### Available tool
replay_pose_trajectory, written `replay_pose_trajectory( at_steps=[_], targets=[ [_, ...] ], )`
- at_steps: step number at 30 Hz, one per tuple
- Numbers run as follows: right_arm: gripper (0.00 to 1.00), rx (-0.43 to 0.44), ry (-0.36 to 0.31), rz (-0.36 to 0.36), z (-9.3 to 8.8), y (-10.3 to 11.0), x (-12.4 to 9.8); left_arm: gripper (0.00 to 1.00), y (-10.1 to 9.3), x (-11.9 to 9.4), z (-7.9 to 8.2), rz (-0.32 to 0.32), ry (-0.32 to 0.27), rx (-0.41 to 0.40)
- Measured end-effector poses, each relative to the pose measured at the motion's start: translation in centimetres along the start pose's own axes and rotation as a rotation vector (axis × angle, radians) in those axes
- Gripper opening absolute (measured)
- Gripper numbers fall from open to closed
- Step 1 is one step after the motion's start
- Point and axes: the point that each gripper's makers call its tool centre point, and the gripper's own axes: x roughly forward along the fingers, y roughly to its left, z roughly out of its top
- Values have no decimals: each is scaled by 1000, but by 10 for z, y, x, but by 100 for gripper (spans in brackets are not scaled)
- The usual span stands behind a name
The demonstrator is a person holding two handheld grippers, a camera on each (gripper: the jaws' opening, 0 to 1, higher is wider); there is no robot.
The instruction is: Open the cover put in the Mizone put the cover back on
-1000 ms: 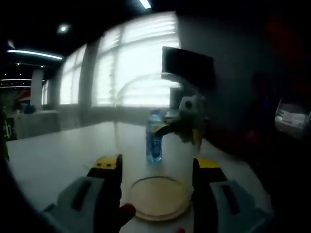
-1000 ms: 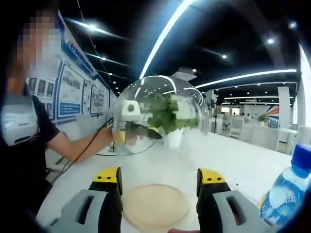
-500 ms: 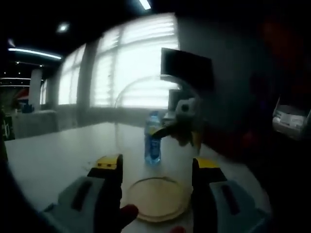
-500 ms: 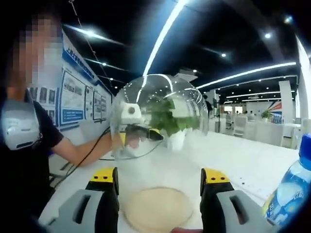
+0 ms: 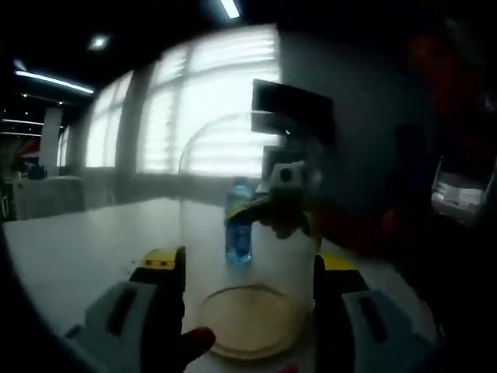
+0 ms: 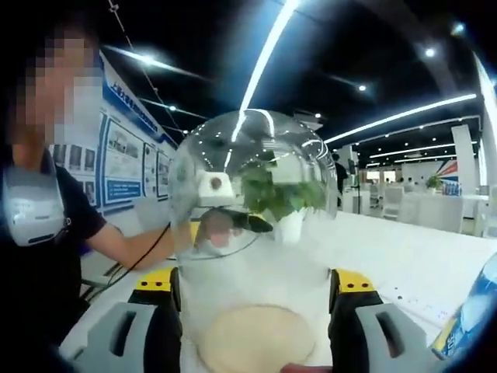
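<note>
One clear dome cover (image 6: 248, 202) fronts potted plant (image 6: 283, 203); Mizone bottle (image 5: 238, 232) behind.

Bottle label (image 5: 238, 242): blue, beyond the left gripper's fingertips; its print was too blurred to read.
Bottle edge (image 6: 470, 322): blue and white label, right of the right gripper's right finger; no letters could be made out.
Wall posters (image 6: 123, 163): blue-framed panels, far left of the fingers; text was too small to read.
Readable text: none.
</note>
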Motion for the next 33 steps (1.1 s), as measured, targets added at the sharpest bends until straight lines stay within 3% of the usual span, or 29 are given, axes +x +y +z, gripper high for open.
replay_pose_trajectory(
  at_steps=[8,13,21,33],
  targets=[
    [78,12,-2,21,-4,1,11,69,0,8,6,-3,-20,-29],
    [81,8,-12,24,-3,2,14,71,0,13,14,-2,-64,-52],
    [84,15,-44,35,-1,2,21,74,-1,19,4,12,-9,24],
    [86,-1,-23,37,0,2,24,75,-1,21,3,6,-26,16]
  ],
)
